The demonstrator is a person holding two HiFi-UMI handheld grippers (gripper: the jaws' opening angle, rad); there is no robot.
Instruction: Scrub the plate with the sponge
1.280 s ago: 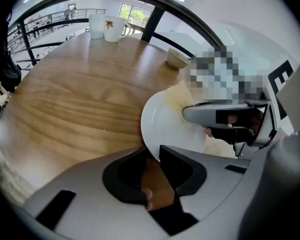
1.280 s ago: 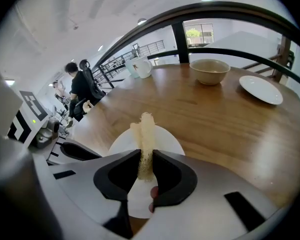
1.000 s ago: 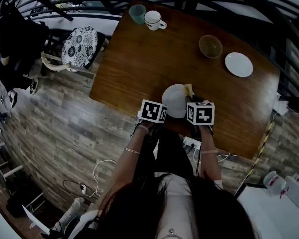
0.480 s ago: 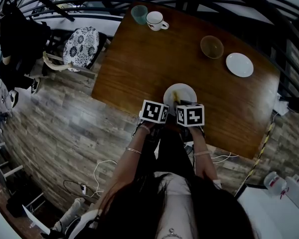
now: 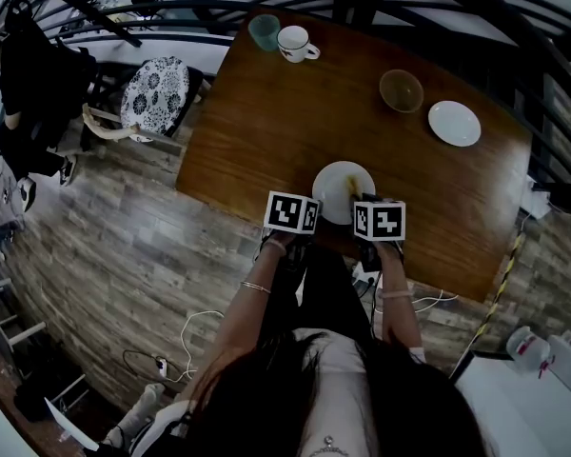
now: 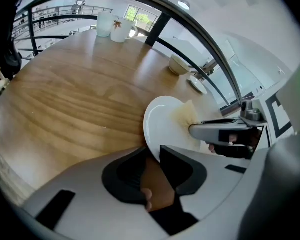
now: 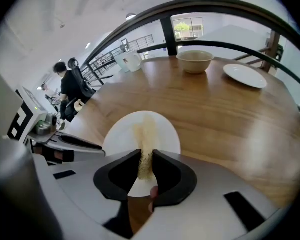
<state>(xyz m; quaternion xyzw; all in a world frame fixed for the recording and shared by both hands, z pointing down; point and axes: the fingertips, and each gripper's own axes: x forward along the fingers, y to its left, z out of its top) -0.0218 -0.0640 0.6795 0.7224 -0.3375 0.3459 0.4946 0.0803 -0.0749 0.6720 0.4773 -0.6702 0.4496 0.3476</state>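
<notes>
A wooden table (image 5: 266,112) carries a white mug (image 5: 293,41) and a teal cup (image 5: 263,29) side by side at its far corner; a bowl (image 5: 401,89) stands near a white plate (image 5: 454,123) (apart, not touching) toward the right; a chair with a floral cushion (image 5: 152,93) sits on the plank floor (image 5: 105,246) left of the table.

The table (image 5: 266,112) top is wood: smooth, with visible grain and a satin sheen. The plate (image 7: 162,131) is white, smooth and glossy, with the look of glazed ceramic. The sponge (image 7: 145,156) is pale yellow, porous and rough. The left gripper (image 6: 153,156) and the right gripper (image 7: 146,159) have grey shells of smooth matt plastic, with black matt jaw linings. The bowl (image 7: 195,60) has a tan, faintly glossy glaze. The mug (image 5: 295,41) is white and glossy. The railing (image 7: 215,6) is dark metal. The floor (image 5: 105,246) shows matt, weathered wood planks. The chair cushion (image 5: 154,91) is patterned cloth.
</notes>
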